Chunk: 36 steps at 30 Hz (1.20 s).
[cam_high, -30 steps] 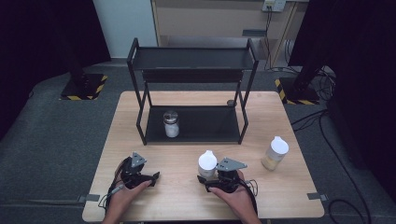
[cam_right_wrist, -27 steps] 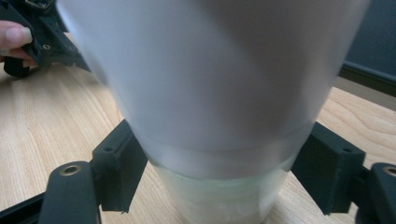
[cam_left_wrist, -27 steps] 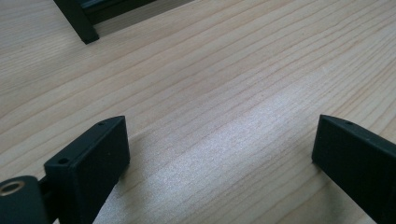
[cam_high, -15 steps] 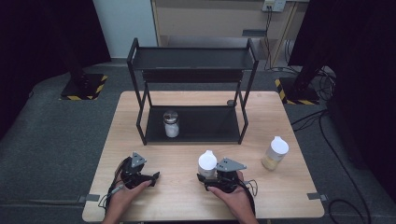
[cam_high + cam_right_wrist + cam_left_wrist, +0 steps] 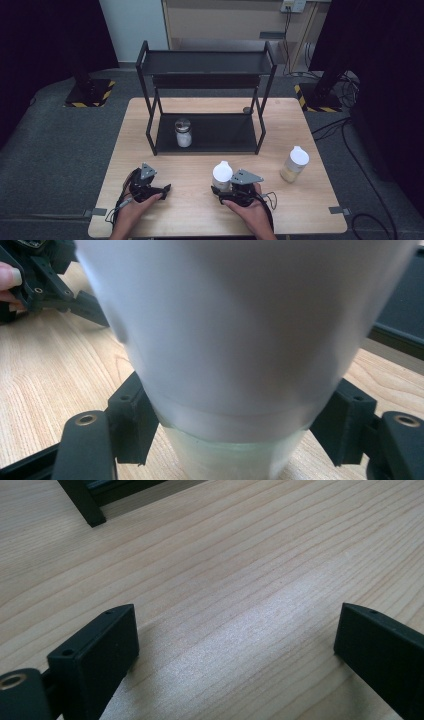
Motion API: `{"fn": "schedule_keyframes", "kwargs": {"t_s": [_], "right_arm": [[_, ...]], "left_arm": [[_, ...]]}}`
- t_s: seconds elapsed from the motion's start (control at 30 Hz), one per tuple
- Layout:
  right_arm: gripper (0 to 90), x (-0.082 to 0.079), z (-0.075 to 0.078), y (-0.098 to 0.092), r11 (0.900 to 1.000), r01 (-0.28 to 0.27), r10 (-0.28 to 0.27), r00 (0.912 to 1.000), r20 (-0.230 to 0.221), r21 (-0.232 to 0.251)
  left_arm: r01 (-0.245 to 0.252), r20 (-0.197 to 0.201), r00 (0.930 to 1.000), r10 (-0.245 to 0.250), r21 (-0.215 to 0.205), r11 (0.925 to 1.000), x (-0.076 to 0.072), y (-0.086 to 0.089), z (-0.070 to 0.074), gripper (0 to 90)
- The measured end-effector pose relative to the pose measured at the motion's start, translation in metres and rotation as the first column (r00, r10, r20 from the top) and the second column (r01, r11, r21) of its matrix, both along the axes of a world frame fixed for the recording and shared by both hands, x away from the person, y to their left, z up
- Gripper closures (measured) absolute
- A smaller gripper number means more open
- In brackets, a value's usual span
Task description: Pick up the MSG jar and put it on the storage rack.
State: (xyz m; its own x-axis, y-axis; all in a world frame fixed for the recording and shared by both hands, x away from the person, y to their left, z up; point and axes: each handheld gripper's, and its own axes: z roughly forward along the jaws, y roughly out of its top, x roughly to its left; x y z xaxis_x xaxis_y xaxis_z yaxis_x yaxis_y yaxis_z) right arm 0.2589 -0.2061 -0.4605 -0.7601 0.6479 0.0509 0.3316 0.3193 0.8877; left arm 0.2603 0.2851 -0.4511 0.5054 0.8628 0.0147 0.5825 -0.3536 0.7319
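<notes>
Table (image 5: pixel 240 580): pale wood, visible grain, satin sheen. Left gripper (image 5: pixel 235 640) jaws: matt black plastic. White-capped bottle (image 5: pixel 235 340) between right gripper (image 5: pixel 240 440) jaws: smooth plastic cap, translucent body. Shelf rack (image 5: pixel 207 80): matt black metal.

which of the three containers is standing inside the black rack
The small jar with the metal lid, on the rack's bottom shelf. The two white-capped bottles stand on the table: one in the right gripper, one far right.

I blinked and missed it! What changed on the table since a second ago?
The right gripper has just been closing its jaws, and they now press on the white-capped bottle between them. Neither hand moved across the table. The left gripper rests open on the wood, and the jar in the rack and the yellowish bottle stayed put.
</notes>
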Motion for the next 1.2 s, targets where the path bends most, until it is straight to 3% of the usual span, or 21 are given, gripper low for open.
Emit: {"fn": "schedule_keyframes", "kwargs": {"t_s": [0.53, 1.2], "right_arm": [[31.3, -0.0061, 0.0043, 0.0067, 0.999, 0.011, -0.01, 0.9996, 0.027, -0.04], [31.5, -0.0087, 0.0076, 0.0054, 0.999, 0.009, -0.008, 0.9998, 0.019, -0.045]], "left_arm": [[0.0, 0.0, 1.0, 0.0, 0.0, 1.0, 0.0, 0.0, 0.0, 3.0], [0.0, 0.0, 1.0, 0.0, 0.0, 1.0, 0.0, 0.0, 0.0001, 3.0]]}}
